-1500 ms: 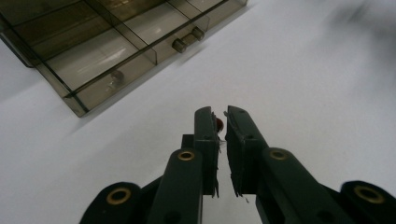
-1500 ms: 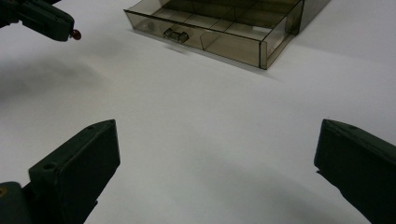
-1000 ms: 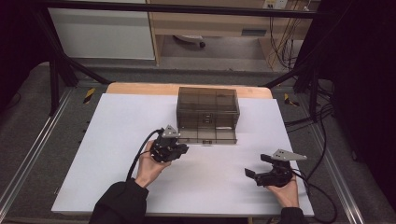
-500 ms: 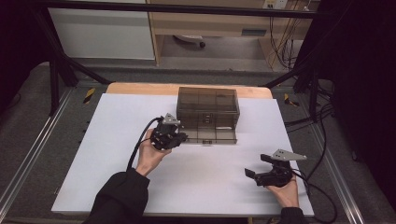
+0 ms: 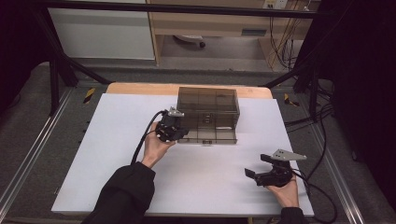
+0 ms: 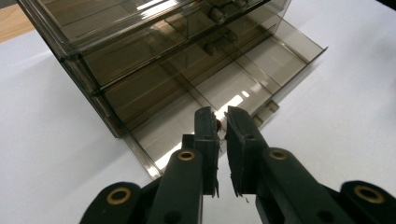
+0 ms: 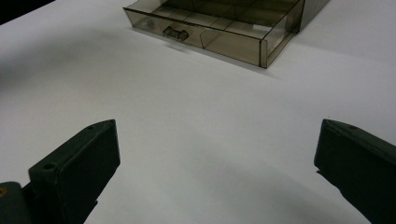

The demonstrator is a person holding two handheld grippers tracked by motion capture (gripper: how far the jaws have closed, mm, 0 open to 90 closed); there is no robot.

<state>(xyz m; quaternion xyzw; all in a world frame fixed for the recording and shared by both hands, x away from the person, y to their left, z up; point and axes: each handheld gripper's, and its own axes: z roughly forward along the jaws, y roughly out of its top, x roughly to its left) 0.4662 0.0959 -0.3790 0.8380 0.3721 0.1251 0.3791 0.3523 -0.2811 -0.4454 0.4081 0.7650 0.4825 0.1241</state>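
Since the earlier high-view frames, the left gripper (image 5: 172, 129) has travelled up the frame from the open white tabletop (image 5: 116, 140) to the left front corner of the smoked transparent plastic drawer cabinet (image 5: 208, 114), while the right gripper (image 5: 264, 172) has kept its place at the lower right. One cabinet stands at the upper middle of the table, its bottom drawer (image 5: 208, 136) pulled out toward the person; two grippers are in view, one in each hand.

Seen from the left gripper view, the two black jaws stand nearly together at centre bottom, and a small red thing (image 6: 218, 125) peeks between their tips; whether it is pinched I cannot tell for sure. Beyond them lies the open drawer (image 6: 243, 84), divided into compartments.

From the right gripper view, the jaws stand wide apart at the lower corners over bare table, holding nothing; the drawer (image 7: 219, 32) sits at the top of the frame.

Judging by this, the step is carrying the small item to the drawer; next, the tips need to come over one compartment and part.
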